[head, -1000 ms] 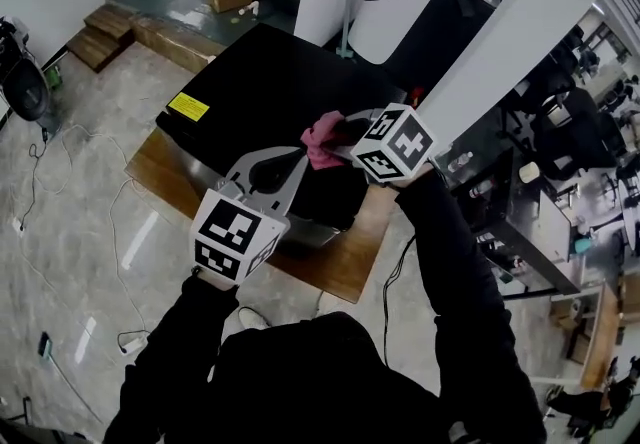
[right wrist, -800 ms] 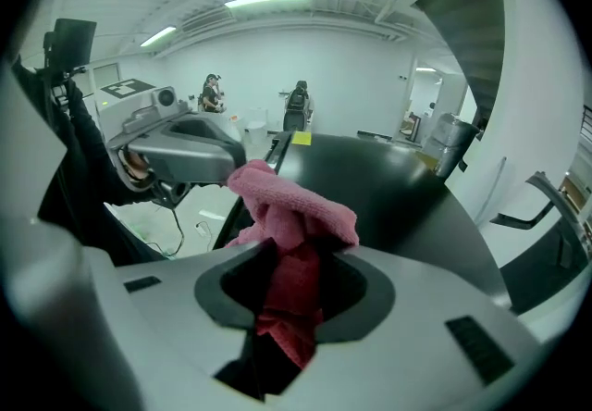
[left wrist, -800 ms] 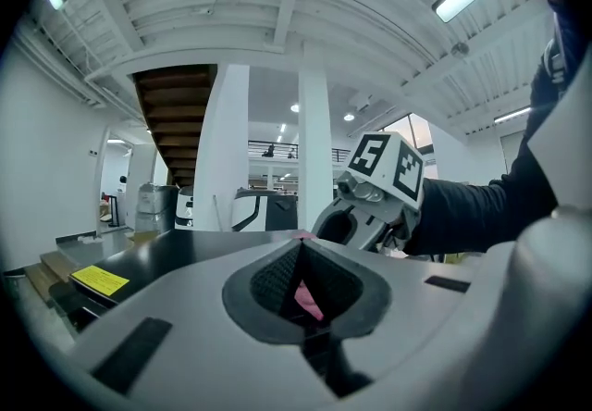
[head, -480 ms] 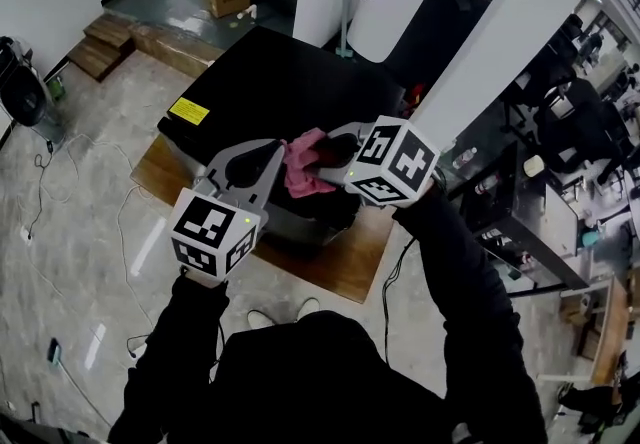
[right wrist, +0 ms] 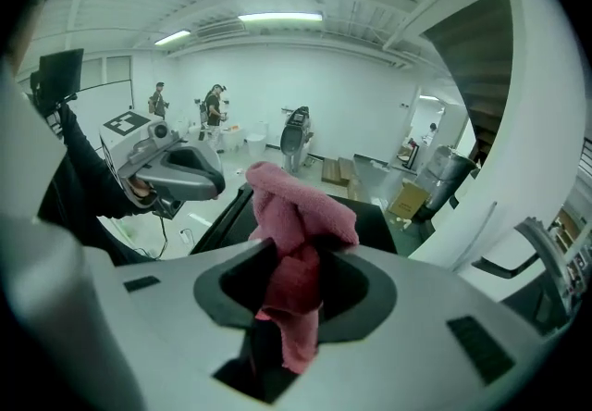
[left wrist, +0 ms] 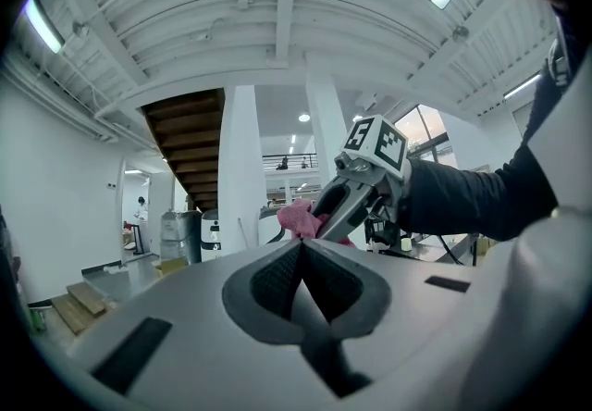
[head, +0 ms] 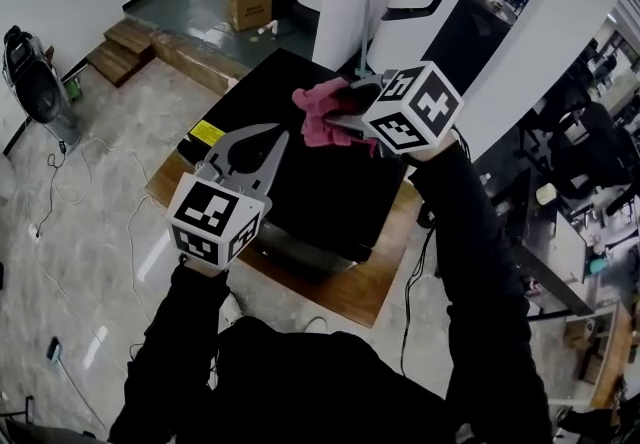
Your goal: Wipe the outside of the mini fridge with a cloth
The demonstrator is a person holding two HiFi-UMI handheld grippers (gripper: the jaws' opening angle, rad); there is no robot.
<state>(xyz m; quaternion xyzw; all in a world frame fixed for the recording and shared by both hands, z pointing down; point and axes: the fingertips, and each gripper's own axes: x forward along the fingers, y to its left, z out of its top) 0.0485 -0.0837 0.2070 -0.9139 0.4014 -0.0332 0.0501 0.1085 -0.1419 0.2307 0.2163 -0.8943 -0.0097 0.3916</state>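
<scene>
**Cloth swings from the near edge to the far side of the fridge top**

The right gripper (head: pixel 338 117) is clenched on the bunched pink cloth (head: pixel 316 114). A second ago it held the cloth low at the near edge of the mini fridge (head: pixel 310 194); now the cloth sits ahead of the left gripper (head: pixel 280 140), towards the far edge. The right gripper view shows the black top just beyond the cloth, but I cannot tell whether they touch. The left gripper's jaws are pressed together on nothing, and it hangs over the near-left part of the top. Judging by this, a fresh stroke across the top is being set up, and the sides are probably yet to be wiped.
</scene>
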